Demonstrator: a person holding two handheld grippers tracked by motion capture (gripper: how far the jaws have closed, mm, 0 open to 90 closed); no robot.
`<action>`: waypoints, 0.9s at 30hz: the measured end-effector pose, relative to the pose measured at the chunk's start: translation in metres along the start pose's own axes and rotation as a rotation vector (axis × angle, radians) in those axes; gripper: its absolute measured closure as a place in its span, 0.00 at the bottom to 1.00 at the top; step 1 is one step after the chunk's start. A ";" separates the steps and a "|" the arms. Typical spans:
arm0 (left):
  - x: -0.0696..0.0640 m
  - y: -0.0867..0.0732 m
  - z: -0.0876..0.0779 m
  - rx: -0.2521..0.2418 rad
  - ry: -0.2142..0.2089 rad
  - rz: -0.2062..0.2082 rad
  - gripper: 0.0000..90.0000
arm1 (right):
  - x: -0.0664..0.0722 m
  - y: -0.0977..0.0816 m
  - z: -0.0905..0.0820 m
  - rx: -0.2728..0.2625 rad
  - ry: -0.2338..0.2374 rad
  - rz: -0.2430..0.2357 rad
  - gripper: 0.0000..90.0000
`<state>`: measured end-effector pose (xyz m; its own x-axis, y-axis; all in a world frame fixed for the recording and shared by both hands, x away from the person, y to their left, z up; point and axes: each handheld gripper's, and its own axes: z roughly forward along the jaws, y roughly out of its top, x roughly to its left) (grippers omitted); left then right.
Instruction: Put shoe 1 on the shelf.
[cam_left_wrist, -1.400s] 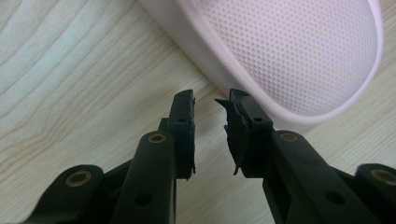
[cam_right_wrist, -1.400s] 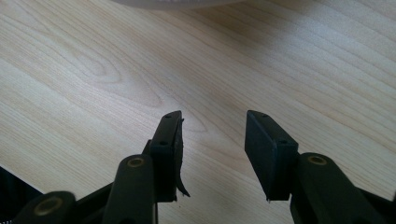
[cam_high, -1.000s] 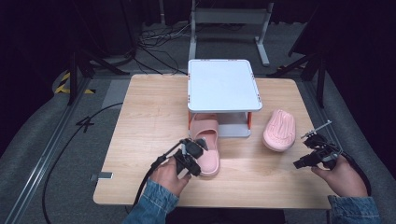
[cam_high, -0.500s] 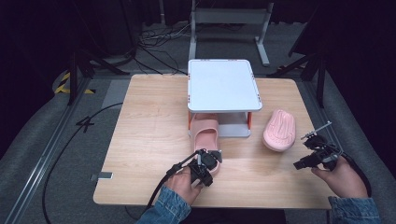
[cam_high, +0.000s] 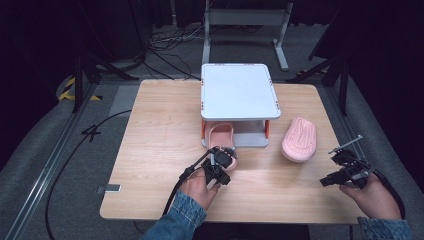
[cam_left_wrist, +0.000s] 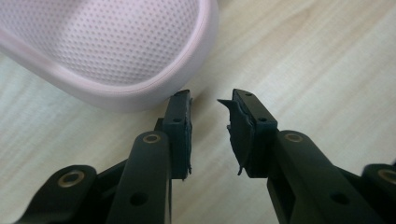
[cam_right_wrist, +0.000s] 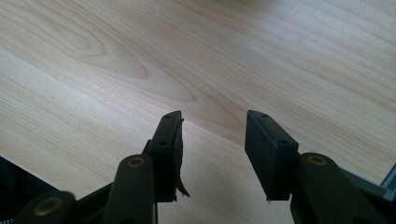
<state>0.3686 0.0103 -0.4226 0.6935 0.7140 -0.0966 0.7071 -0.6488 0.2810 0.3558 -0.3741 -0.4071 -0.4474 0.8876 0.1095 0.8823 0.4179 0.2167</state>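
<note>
A pink slipper (cam_high: 220, 135) lies toe-first under the low shelf of a white rack (cam_high: 239, 91), heel toward me. My left gripper (cam_high: 225, 160) sits just behind that heel. In the left gripper view the jaws (cam_left_wrist: 210, 105) have just been opening and stand apart over bare wood, the left one beside the slipper's heel rim (cam_left_wrist: 116, 51). A second pink slipper (cam_high: 299, 139) lies sole-up to the right of the rack. My right gripper (cam_high: 334, 169) hovers near the table's right front, open (cam_right_wrist: 214, 126) above bare wood.
The wooden table (cam_high: 150, 125) has free room to the left of the rack and along its front edge. A small grey tag (cam_high: 108, 189) sits at the front left corner. Cables and stand legs lie on the floor beyond.
The slipper slid further under the rack's shelf. My left gripper, earlier shut on its heel, has let go and opened. The right hand stayed put.
</note>
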 end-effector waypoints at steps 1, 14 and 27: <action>0.003 0.002 0.001 -0.007 -0.006 -0.009 0.76 | 0.000 -0.002 0.000 0.002 0.001 0.006 0.63; 0.030 0.028 0.012 -0.053 0.089 -0.050 0.75 | -0.004 -0.018 -0.003 0.000 -0.010 0.035 0.63; 0.053 0.048 0.024 -0.094 0.117 -0.068 0.73 | -0.004 -0.027 -0.002 0.004 -0.018 0.049 0.63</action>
<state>0.4431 0.0109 -0.4372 0.6196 0.7849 -0.0086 0.7323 -0.5741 0.3663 0.3337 -0.3890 -0.4119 -0.4010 0.9103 0.1026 0.9035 0.3746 0.2079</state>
